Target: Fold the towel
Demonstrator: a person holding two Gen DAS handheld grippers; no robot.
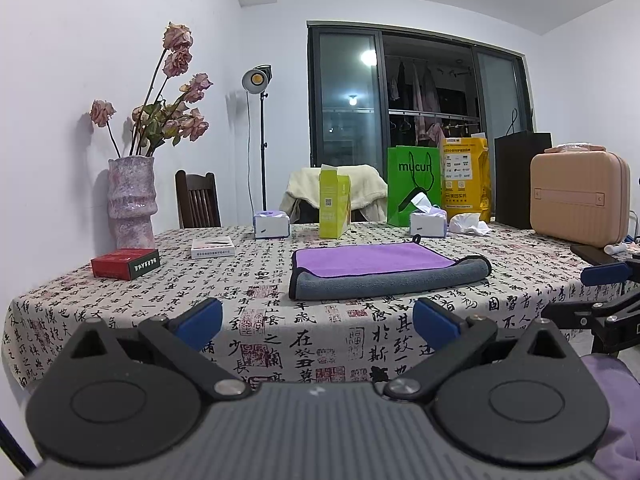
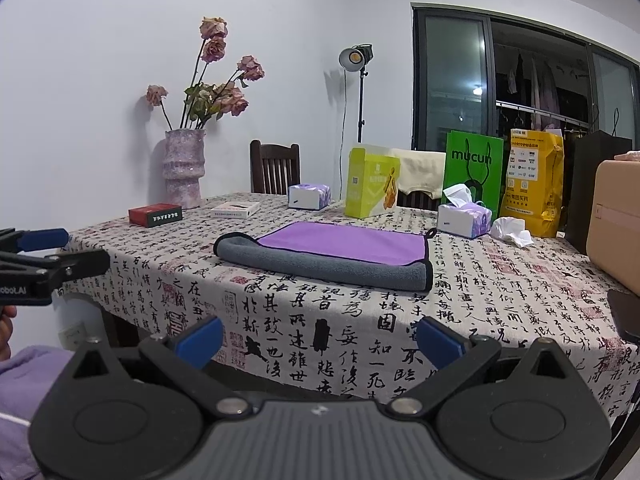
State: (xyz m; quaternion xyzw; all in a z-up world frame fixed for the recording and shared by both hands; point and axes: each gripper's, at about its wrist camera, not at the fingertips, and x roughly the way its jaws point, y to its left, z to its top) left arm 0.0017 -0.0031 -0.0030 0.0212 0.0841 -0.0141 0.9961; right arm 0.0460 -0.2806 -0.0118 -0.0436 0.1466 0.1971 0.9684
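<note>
A towel [image 1: 372, 260], purple on top and grey underneath with a black hem, lies folded flat on the table, its grey fold rolled along the near edge. It also shows in the right wrist view [image 2: 340, 246]. My left gripper [image 1: 318, 322] is open and empty, held in front of the table's near edge, well short of the towel. My right gripper [image 2: 318, 340] is open and empty too, also in front of the table edge. The right gripper shows at the right edge of the left view [image 1: 608, 276], and the left gripper at the left edge of the right view [image 2: 44, 240].
The table wears a calligraphy-print cloth [image 1: 256, 320]. On it stand a pink vase of dried roses [image 1: 131, 200], a red box [image 1: 125, 264], a white box [image 1: 212, 247], two tissue boxes [image 1: 272, 224], a yellow-green carton [image 1: 334, 208], green and yellow bags [image 1: 412, 188], and a pink case [image 1: 578, 198].
</note>
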